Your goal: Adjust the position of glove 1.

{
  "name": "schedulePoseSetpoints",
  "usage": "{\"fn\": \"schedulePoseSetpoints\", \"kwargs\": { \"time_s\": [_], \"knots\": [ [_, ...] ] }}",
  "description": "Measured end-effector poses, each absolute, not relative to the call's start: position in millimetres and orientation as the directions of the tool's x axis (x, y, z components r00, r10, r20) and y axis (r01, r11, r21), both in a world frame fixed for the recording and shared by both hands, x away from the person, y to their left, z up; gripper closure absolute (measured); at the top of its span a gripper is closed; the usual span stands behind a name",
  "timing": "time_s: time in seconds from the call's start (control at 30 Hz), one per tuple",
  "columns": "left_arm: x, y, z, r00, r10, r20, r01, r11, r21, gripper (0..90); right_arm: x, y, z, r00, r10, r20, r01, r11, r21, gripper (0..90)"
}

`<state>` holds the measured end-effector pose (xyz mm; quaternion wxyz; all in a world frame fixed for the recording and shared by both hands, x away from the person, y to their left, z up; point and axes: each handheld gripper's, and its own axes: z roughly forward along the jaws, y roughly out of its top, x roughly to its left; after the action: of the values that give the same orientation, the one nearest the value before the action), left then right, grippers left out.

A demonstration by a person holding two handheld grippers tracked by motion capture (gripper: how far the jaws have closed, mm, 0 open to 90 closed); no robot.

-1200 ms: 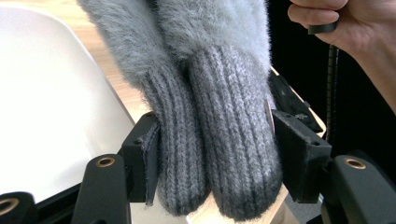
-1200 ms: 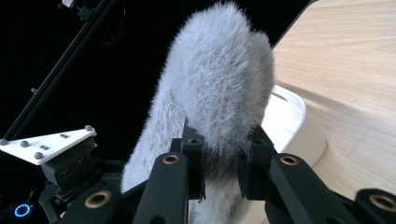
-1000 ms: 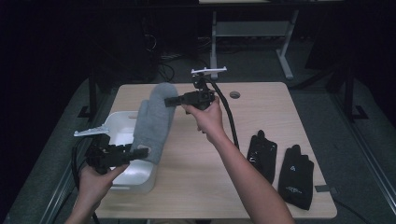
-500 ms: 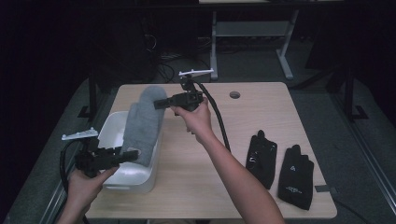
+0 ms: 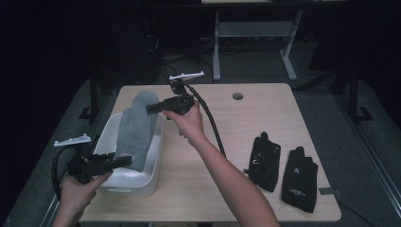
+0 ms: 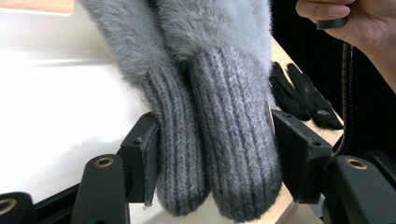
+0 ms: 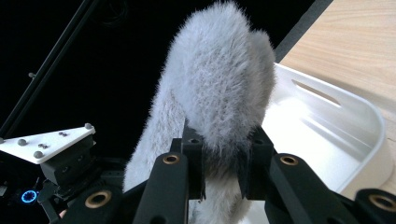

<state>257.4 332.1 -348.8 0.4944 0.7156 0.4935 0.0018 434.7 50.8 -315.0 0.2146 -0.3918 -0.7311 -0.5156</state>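
My left gripper clamps the grey mittens' knit cuffs, my right gripper pinches their fuzzy tips, stretched over the white bin at the tabletop's left edge.

No legible text, number or brand is found. Small pale logo marks are printed on the black gloves, right side of the table, but cannot be read.
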Motion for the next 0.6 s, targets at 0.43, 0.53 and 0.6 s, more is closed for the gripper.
{"fn": "schedulePoseSetpoints", "kwargs": {
  "time_s": [0.43,0.53,0.6],
  "knots": [
    [251,343,-364,0.476,0.721,-0.504,0.73,-0.004,0.684,38.4,436,70,-332,-0.589,0.352,0.727,0.806,0.195,0.558,75.0],
    [250,344,-367,0.472,0.722,-0.506,0.735,-0.005,0.678,38.4,436,72,-334,-0.587,0.352,0.729,0.808,0.2,0.554,75.1],
    [250,346,-370,0.466,0.723,-0.509,0.74,-0.003,0.673,38.4,436,75,-337,-0.587,0.354,0.728,0.808,0.207,0.551,75.1]
  ]
}}
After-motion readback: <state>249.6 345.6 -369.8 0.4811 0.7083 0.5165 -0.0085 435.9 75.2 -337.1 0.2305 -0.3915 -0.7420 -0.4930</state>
